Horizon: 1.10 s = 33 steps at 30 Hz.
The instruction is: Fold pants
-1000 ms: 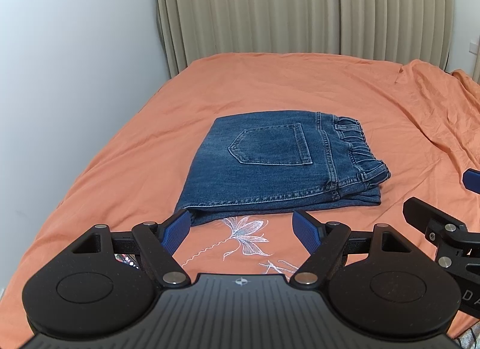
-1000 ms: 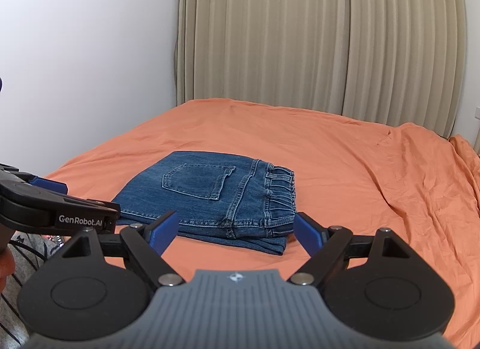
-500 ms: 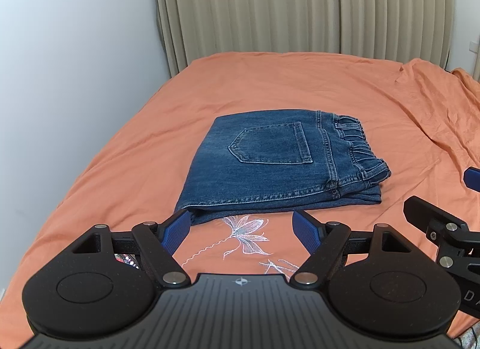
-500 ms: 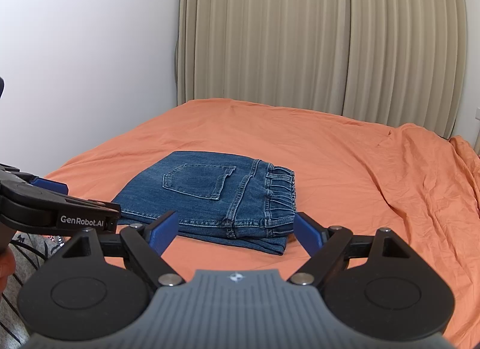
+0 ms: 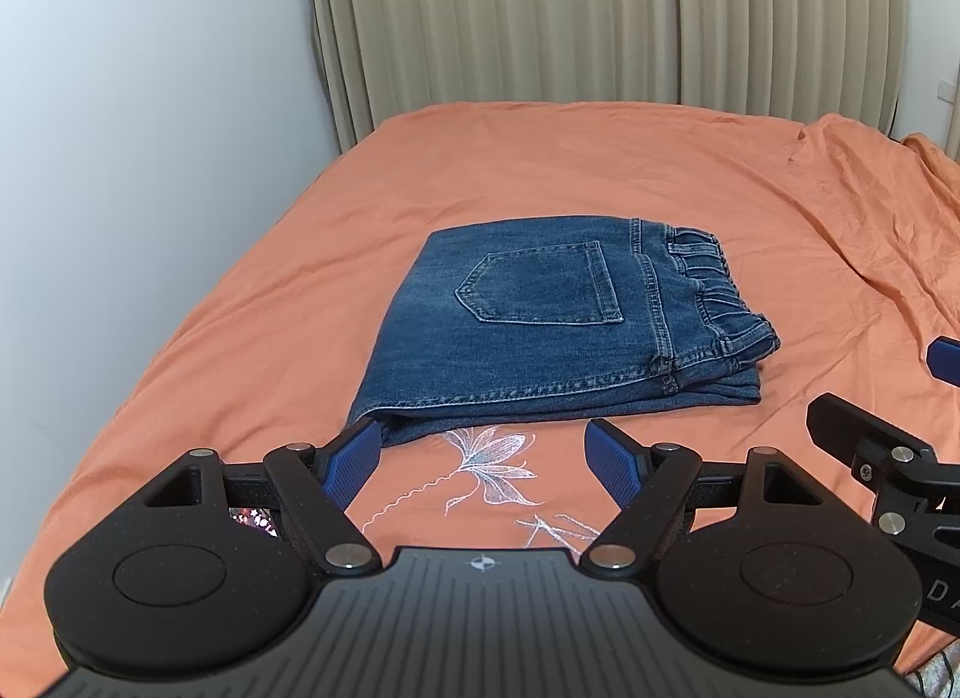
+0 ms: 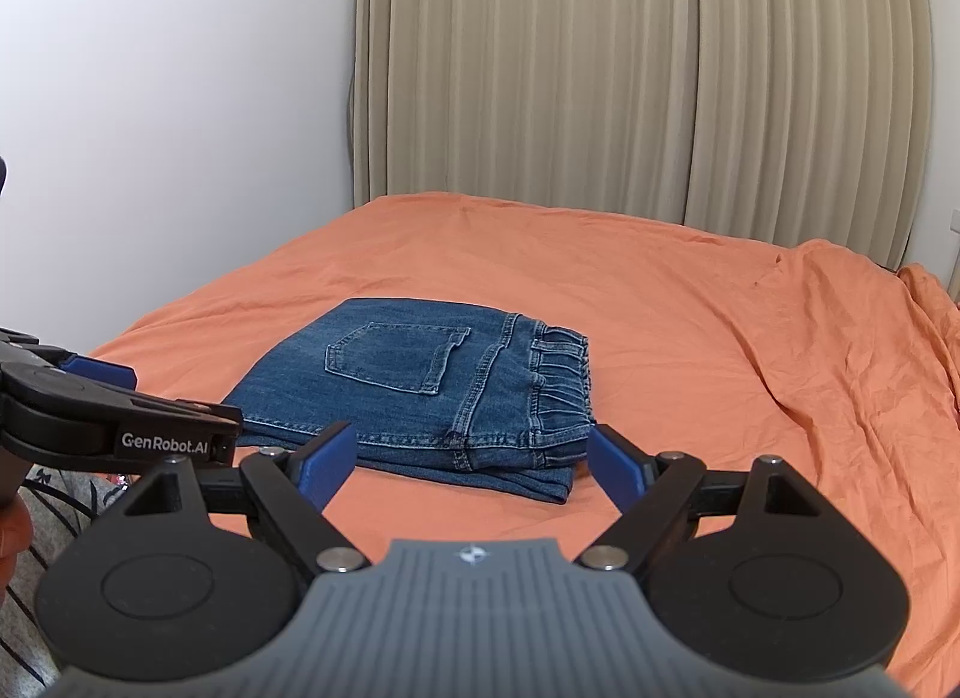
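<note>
- One pair of blue denim pants (image 5: 558, 326), already folded into a compact rectangular stack, lies flat on the orange bedsheet (image 5: 540, 170), near the left side of the bed and just beyond both of your tools.
- Two grippers, both empty: your left gripper (image 5: 483, 455) has its blue pads spread wide, poised just short of the stack's near edge; the left pad sits close to the near-left corner, whether touching cannot be told.
- Your right gripper (image 6: 474, 458) likewise stands with pads wide apart, holding nothing, in front of the near edge by the waistband end.
- Waistband (image 5: 720, 302): elasticated, gathered, with belt loops, at the right end of the stack; back pocket (image 5: 540, 287) faces up on the top layer.
- Handling, as a judgement: denim is moderately heavy and fairly stiff for cloth, not slippery, not fragile; layers will slide on each other if you lift only the top one.
- Where to take hold: should you need a further fold or a tidy, pinch through all layers at the near corners, or at the thick waistband seam, which gives the firmest bite.
- Status, as a judgement: the fold looks finished or nearly so.
- Also present: embroidered white flower (image 5: 489, 458) on the sheet, beige curtain (image 5: 600, 8) at the far side, white wall (image 5: 150, 128) at left.
</note>
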Each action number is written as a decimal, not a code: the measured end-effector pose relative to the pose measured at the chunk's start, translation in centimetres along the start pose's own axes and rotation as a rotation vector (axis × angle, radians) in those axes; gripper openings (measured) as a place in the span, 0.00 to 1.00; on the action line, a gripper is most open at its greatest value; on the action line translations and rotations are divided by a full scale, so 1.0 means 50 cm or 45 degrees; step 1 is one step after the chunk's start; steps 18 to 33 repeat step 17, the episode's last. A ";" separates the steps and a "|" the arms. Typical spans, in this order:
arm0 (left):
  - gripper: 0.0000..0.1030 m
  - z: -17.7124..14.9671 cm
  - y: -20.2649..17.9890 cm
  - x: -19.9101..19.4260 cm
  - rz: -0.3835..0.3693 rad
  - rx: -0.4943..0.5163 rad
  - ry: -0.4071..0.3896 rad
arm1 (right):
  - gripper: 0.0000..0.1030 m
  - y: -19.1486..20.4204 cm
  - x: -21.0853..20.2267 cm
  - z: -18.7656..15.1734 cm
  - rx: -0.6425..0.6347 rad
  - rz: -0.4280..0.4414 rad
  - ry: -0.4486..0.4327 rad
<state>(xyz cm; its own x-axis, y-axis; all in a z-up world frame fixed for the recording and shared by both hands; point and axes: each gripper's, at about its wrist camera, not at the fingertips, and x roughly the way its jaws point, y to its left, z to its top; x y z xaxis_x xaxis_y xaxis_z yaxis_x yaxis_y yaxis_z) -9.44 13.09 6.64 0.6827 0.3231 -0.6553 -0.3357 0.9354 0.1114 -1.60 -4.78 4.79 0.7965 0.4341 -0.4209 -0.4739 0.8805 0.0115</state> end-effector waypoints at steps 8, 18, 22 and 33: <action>0.88 -0.001 -0.005 -0.006 0.001 0.002 -0.010 | 0.78 -0.002 -0.001 0.000 0.003 0.003 0.008; 0.88 0.000 -0.011 -0.013 0.006 0.022 -0.034 | 0.78 -0.006 -0.004 -0.006 0.012 0.003 0.015; 0.88 0.000 -0.011 -0.013 0.006 0.022 -0.034 | 0.78 -0.006 -0.004 -0.006 0.012 0.003 0.015; 0.88 0.000 -0.011 -0.013 0.006 0.022 -0.034 | 0.78 -0.006 -0.004 -0.006 0.012 0.003 0.015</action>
